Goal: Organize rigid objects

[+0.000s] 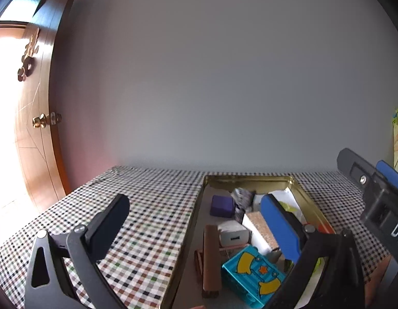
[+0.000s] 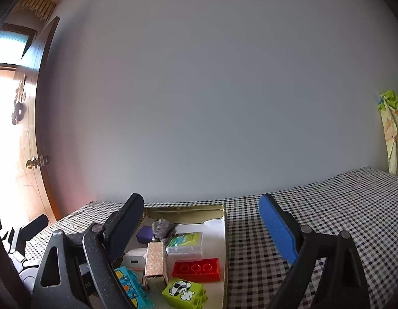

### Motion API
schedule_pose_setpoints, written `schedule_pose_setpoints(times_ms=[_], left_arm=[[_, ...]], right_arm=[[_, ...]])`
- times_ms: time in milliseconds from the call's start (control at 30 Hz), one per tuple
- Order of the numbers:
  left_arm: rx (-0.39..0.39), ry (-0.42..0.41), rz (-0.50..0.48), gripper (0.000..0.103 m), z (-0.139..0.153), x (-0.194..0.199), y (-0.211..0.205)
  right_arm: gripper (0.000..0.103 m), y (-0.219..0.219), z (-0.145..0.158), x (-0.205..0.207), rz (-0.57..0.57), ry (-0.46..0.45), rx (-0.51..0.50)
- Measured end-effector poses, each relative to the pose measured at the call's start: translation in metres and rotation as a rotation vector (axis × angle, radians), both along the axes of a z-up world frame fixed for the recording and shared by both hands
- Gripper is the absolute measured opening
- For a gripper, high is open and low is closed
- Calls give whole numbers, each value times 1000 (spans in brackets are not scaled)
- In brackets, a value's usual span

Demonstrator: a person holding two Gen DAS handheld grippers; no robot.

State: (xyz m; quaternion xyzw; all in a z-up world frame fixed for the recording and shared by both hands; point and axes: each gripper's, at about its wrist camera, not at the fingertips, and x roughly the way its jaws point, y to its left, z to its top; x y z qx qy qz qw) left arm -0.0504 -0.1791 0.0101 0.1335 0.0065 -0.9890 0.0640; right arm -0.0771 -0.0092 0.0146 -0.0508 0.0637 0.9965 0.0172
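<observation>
Under our grippers lay a checked tablecloth (image 1: 147, 219) carrying a gold tin tray (image 2: 226, 231) of small objects, a grey wall (image 1: 224, 77) behind. Left gripper (image 1: 196, 221) and right gripper (image 2: 201, 221) gaped wide, holding nothing. Only our right view showed the red brick (image 2: 196, 269).

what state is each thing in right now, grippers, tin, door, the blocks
left gripper: open, nothing between its fingers
right gripper: open, empty
gold tin tray: lidless, holding the small items
red block: lying flat in the tray, studs facing sideways
green block: in the tray, tipped on its side
teal block: in the tray, printed face up
wooden door: open, bright light beyond it
</observation>
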Motion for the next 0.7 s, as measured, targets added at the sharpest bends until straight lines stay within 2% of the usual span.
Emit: schedule_pose_setpoints(times_ms=[267,700], left_arm=[[13,-14,-13,103,-3,8,5],[23,-20,32,103,-4,21,9]], right_arm=[[93,1,-1,9,-5,-10,11],[93,-4,-3,27,0,-20,54]])
